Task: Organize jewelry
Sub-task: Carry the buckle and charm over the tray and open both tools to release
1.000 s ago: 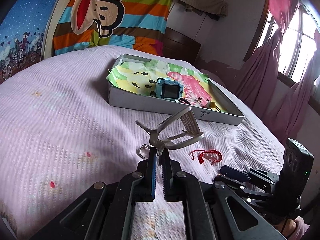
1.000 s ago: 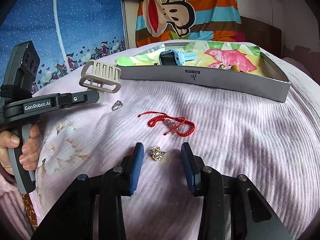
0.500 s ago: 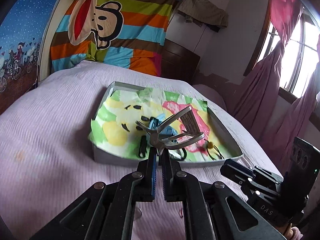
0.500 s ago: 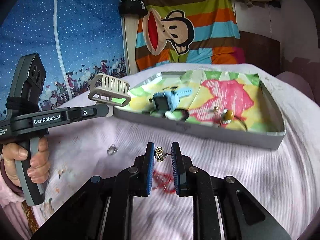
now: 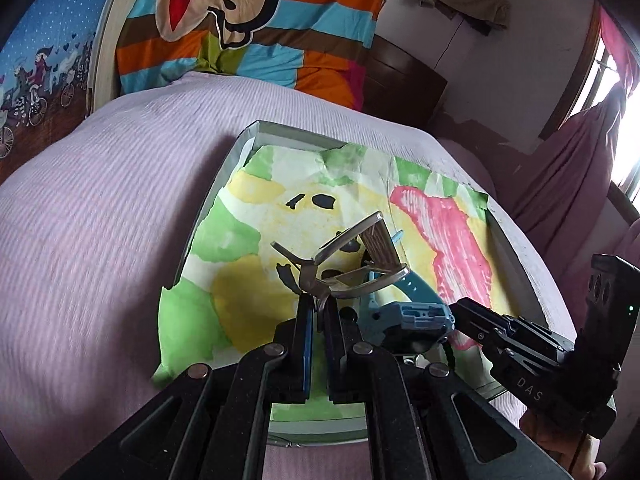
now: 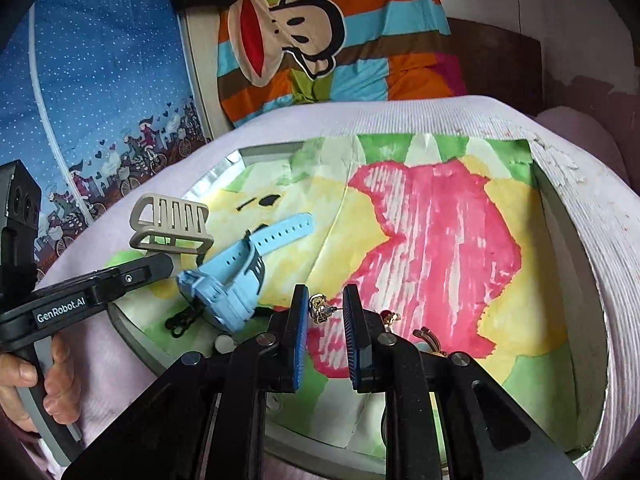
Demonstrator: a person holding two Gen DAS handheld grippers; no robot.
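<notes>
My left gripper is shut on the hinge end of a beige hair claw clip, held above the near left part of a shallow grey tray lined with painted paper. My right gripper is shut on a small gold earring, its post lying across the pads, and hovers over the tray's near middle. A light blue watch lies in the tray between the two grippers. The right wrist view shows the clip from the side, sticking out past the left gripper.
Inside the tray's near edge lie a red-and-gold earring, a gold piece, a black item and a white bead. A pink bedspread surrounds the tray. A striped blanket hangs behind.
Both grippers moved forward from the bedspread to above the tray. The right gripper closed on the gold earring and lifted it. The red bracelet and ring on the bed dropped out of view.
</notes>
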